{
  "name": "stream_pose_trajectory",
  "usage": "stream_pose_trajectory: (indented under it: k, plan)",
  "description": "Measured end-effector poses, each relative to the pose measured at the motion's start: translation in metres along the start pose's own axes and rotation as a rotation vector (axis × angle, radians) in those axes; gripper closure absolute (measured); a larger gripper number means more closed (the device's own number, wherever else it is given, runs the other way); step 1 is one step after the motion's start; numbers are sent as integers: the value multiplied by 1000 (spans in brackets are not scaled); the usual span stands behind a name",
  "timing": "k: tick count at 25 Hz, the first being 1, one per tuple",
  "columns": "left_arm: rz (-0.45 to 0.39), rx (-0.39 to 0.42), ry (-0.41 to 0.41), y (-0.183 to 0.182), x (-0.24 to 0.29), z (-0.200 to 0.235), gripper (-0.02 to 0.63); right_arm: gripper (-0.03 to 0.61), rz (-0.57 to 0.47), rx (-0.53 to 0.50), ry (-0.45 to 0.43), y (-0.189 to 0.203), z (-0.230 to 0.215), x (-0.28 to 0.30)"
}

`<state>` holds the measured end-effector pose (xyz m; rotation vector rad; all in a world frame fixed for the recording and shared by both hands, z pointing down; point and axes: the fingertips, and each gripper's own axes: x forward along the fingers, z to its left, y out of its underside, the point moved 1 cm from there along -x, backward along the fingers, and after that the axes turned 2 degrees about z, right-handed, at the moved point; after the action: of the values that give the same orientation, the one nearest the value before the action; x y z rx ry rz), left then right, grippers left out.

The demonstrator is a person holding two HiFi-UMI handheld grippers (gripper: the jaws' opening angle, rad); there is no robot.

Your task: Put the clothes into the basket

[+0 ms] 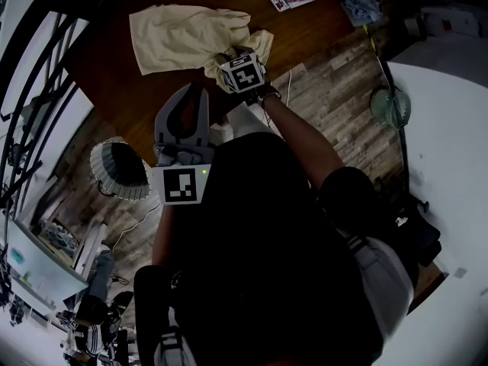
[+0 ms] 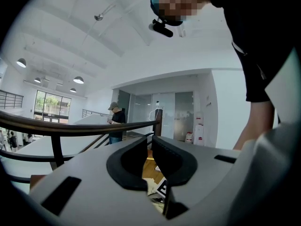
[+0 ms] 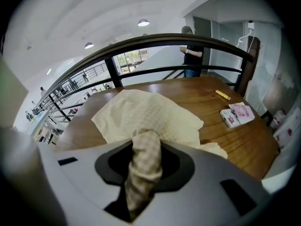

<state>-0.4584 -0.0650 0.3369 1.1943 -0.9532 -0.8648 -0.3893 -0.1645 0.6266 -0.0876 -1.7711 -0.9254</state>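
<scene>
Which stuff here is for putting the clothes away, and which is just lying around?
For the job: cream cloth, pinched in the right gripper; ribbed white basket, probably.
Just lying about: small booklets; yellow pen; round green thing on the floor.

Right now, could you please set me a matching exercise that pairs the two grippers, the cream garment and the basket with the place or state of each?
Things:
1. right gripper
2. left gripper
3. cream garment
4. basket

Places or states:
A. standing on the plank floor beside the table
B. shut on a bunched fold of cloth
C. holding nothing
D. mostly spread out on the wooden table

Right pairs: 1-B, 2-C, 3-D, 4-A.
</scene>
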Motion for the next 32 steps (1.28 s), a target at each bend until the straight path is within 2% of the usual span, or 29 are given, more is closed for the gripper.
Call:
stream_pose_trajectory:
  k: [17,24,32]
  plan:
    - [-28,2,99,2,-39,-35,573,474,-310,73,48,-36,24,-109]
    - [-50,17,143,2,-55,-42,574,474,-438,70,81,-46,41,-161]
    - [-56,23,226,0,-64,-54,573,472,-562,114,131,-52,53,-221]
